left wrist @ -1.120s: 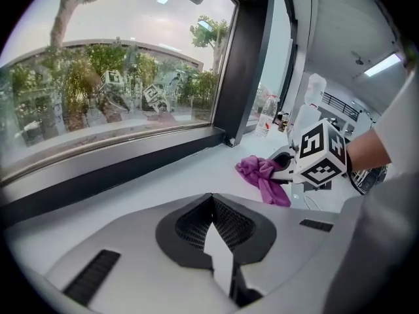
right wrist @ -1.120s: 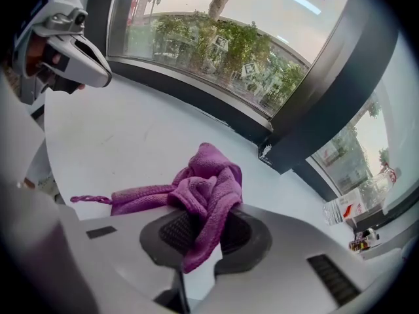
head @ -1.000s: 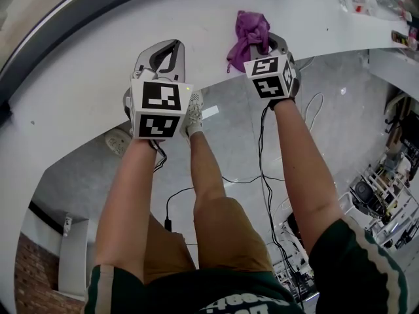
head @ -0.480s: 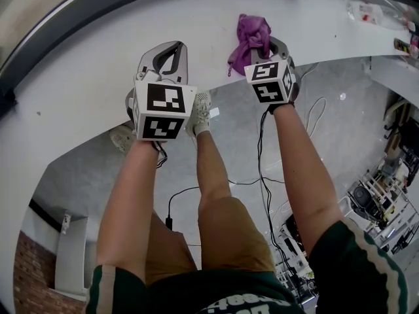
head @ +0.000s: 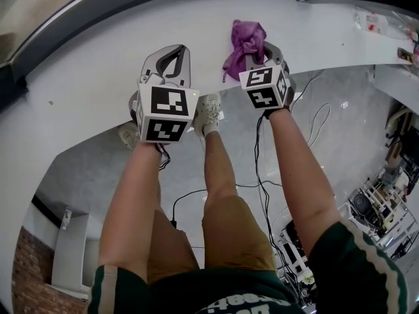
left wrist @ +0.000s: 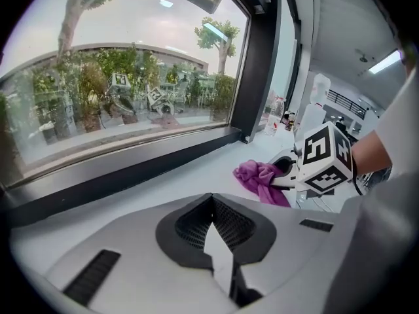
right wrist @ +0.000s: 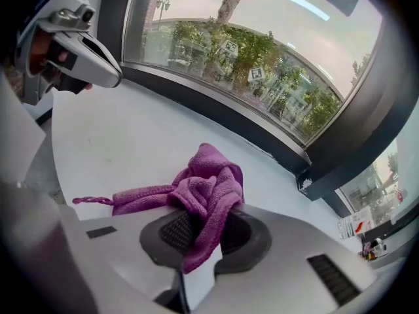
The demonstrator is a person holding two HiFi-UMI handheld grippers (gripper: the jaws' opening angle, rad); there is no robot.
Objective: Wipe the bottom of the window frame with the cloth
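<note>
- The right gripper (right wrist: 204, 244) has its fingers clamped on the purple cloth (right wrist: 206, 185), which lies bunched on the white sill (right wrist: 118, 142) (a thin tail trails off to the left).
- The left gripper (left wrist: 213, 198) is over the same sill, short of the dark window frame (left wrist: 131, 175), with its fingers pressed together.

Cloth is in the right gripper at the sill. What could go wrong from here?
The right gripper pinches only a narrow fold of the purple cloth; dragging it along the dark window frame may pull it free. The cloth is bunched, so it may wipe unevenly. Cables trail over the floor, a possible trip hazard.
</note>
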